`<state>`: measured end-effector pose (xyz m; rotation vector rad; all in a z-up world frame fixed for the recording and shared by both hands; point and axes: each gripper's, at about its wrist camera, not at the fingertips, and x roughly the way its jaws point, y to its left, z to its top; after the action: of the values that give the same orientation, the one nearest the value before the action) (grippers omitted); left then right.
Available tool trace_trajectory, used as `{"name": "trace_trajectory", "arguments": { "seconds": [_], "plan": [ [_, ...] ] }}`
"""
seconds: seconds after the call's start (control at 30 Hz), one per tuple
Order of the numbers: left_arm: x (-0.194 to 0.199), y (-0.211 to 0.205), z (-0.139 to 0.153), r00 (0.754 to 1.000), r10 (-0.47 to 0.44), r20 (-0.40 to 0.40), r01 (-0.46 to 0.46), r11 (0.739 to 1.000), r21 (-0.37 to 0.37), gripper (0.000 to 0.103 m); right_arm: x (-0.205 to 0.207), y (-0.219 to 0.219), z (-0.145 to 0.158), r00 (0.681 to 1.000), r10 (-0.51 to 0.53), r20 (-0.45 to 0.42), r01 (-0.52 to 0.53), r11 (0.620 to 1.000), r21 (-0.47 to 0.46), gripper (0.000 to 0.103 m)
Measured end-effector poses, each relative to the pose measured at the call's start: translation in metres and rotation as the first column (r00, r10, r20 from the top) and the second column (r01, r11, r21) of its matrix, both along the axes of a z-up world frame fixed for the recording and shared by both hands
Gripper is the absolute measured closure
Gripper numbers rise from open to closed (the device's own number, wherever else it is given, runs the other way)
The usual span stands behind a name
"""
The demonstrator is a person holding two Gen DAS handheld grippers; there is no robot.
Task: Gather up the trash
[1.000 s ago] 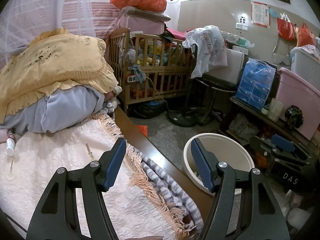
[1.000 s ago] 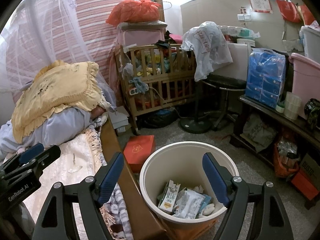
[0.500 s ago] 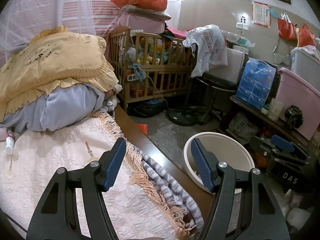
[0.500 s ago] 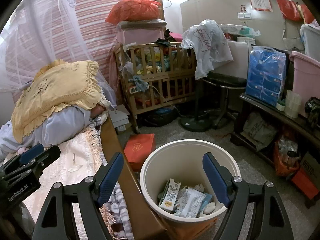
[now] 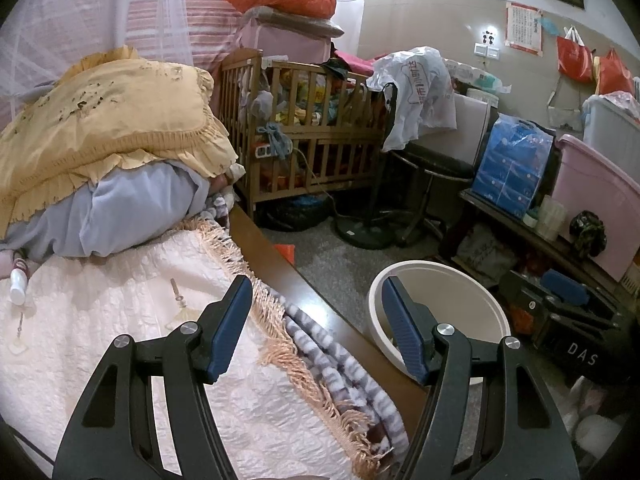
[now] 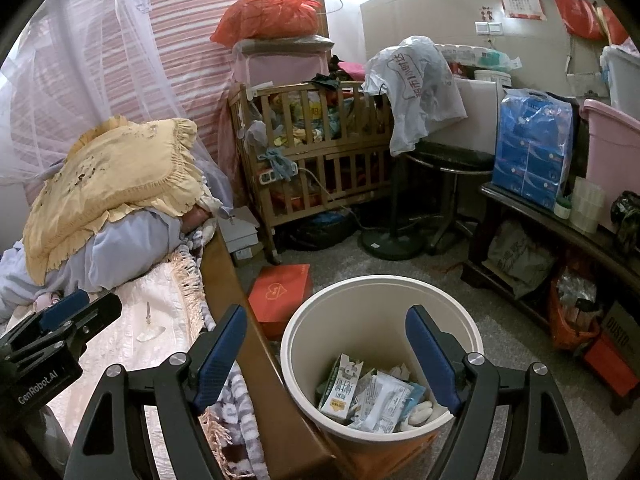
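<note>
While both grippers hang empty with jaws spread wide, little has changed over the last second: the right gripper (image 6: 326, 354) has eased only slightly closer above the cream round plastic trash bin (image 6: 460, 312), and the left gripper (image 5: 316, 326) holds almost the same pose over the pale pink quilted bedspread (image 5: 120, 320). The bin stands on the grey floor just beside the brown wooden bed rail (image 6: 256, 356) and holds a white-and-green drink carton (image 6: 340, 386) among crumpled white wrappers (image 6: 384, 400). Such stillness suggests a pause between pickups. A small white bottle (image 5: 18, 286) lies on the bedspread near the yellow frilled pillow (image 5: 108, 120); whether it is trash cannot be told.
</note>
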<state>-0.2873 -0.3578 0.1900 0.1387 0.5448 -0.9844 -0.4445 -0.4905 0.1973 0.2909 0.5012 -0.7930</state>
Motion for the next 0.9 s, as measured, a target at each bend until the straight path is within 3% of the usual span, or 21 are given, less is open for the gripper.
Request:
{"name": "trace_trajectory", "arguments": {
  "seconds": [0.9],
  "plan": [
    [-0.0052, -0.0044, -0.0027, 1.000, -0.001, -0.003, 0.001, 1.000, 0.010, 0.037, -0.0026, -0.0005, -0.0028, 1.000, 0.003, 0.002, -0.003, 1.000, 0.012, 0.023]
  ]
}}
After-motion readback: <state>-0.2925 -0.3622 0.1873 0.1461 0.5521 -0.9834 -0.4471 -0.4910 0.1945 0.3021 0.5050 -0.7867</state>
